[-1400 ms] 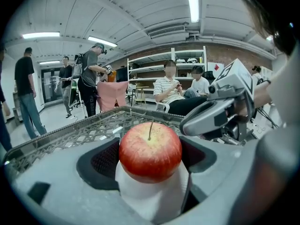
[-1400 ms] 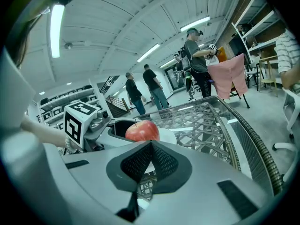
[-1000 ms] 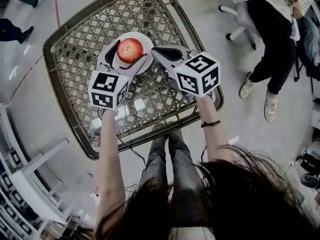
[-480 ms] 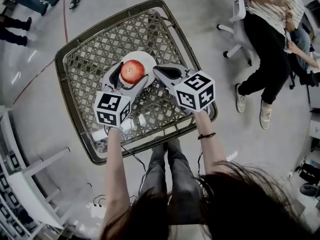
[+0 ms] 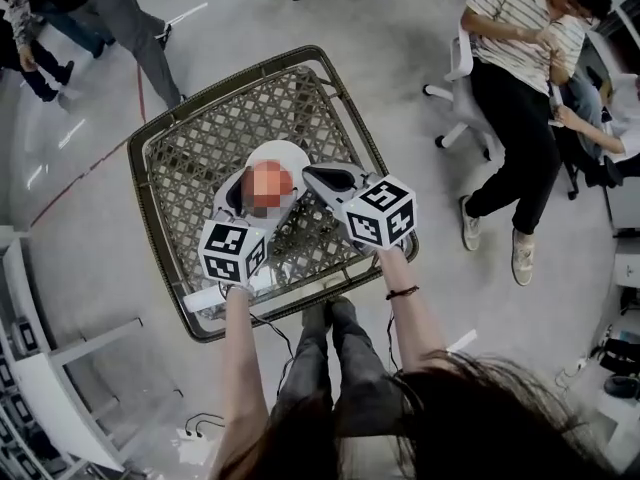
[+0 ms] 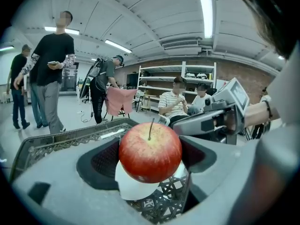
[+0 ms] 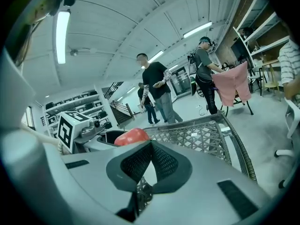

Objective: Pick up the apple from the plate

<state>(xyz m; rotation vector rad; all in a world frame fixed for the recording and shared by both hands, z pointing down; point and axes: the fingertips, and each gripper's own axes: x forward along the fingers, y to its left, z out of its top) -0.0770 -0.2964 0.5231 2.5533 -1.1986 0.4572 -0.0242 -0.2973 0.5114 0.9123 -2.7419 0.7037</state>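
Note:
A red apple [image 6: 150,156] with a stem is held between the dark pads of my left gripper [image 6: 151,146], which is shut on it. It hangs just above a white plate [image 6: 136,191]. In the head view a mosaic patch covers the apple [image 5: 268,188], with the bare far part of the plate [image 5: 283,155] beyond it and my left gripper [image 5: 266,184] around it. My right gripper [image 5: 314,175] lies just right of the apple, its jaws shut and empty. In the right gripper view its pads [image 7: 161,165] meet and the apple [image 7: 131,136] peeks over them.
The plate rests on a square lattice table [image 5: 195,153] with a raised woven rim. A person sits on an office chair [image 5: 510,88] to the right. Another person stands at the upper left [image 5: 115,13]. White shelving [image 5: 40,368] stands at the lower left.
The apple sat on the plate's middle before. Now it is nearer me in the left gripper, with more bare plate beyond it. The head view has pulled back from the table.

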